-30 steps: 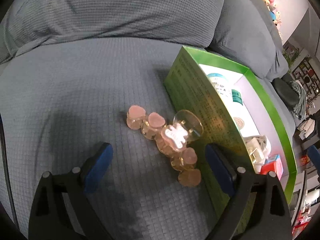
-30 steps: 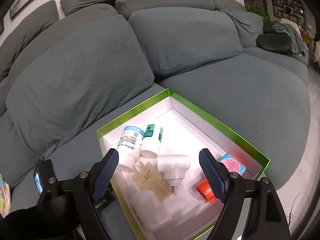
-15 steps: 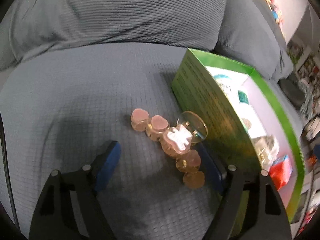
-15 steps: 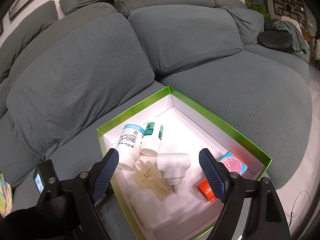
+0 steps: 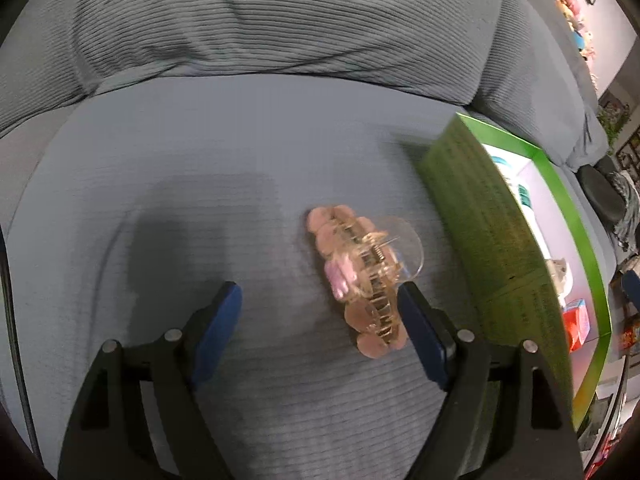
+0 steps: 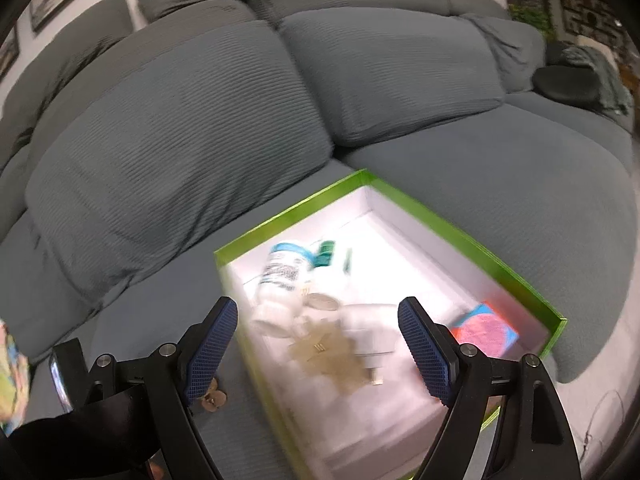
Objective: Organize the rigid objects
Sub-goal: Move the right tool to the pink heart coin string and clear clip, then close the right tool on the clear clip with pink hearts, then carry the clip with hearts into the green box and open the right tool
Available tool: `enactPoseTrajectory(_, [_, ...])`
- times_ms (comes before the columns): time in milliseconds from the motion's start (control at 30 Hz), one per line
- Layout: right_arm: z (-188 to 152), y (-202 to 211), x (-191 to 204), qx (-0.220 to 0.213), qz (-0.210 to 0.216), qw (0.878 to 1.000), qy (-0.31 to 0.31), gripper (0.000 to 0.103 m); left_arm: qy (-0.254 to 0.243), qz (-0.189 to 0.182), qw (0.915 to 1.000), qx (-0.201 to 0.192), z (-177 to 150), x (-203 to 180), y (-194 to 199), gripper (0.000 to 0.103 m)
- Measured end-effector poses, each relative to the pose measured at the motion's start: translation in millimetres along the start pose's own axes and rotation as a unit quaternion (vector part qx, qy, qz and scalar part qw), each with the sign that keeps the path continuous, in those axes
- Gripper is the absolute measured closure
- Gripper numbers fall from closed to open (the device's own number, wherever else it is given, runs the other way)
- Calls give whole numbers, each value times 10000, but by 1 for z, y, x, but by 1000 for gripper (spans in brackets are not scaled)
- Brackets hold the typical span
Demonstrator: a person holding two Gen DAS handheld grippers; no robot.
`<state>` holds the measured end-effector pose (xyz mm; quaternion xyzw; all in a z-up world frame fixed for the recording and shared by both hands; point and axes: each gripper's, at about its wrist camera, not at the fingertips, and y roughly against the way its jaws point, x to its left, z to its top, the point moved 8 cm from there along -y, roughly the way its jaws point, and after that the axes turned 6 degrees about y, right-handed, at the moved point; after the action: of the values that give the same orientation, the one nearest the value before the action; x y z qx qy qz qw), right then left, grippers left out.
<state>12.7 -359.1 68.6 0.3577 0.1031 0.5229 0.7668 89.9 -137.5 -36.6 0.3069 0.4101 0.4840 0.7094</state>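
A pink and clear hair claw clip (image 5: 360, 276) lies on the grey sofa seat beside the green box (image 5: 488, 232). My left gripper (image 5: 320, 312) is open and low over the seat, with the clip just inside its right finger. The clip does not touch the left finger. My right gripper (image 6: 316, 340) is open and empty above the green box (image 6: 460, 232), which holds white bottles (image 6: 284, 276), a white plug (image 6: 372, 332), a beige piece (image 6: 324, 356) and a pink and blue packet (image 6: 484, 328). A bit of the clip (image 6: 214, 398) shows left of the box.
Grey back cushions (image 5: 260, 20) rise behind the seat. The box wall stands close on the right of the clip. A colourful item (image 6: 10, 376) sits at the far left edge. A dark round cushion (image 6: 568, 84) lies far right.
My left gripper has moved forward and left, so the clip now sits by its right finger and looks nearer. The right gripper's view shifted slightly right and is blurred.
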Motion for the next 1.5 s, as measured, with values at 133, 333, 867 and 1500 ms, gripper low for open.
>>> enactPoseTrajectory(133, [-5,-7,39,109,856,9960,239,19,80,-102,9999,60,-2,9,2,23])
enactPoseTrajectory(333, [-26,-24,113,501,1841,9777,875,20,25,-231,9997,57,-3,7,3,23])
enactPoseTrajectory(867, [-70,-105,154,1902,2013,9554,1026,35,236,-729,9970,129,4,15,-3,34])
enactPoseTrajectory(1500, [-87,-125,157,2178,2378,9450,553,53,148,-1618,9862,330,2,-13,-11,80])
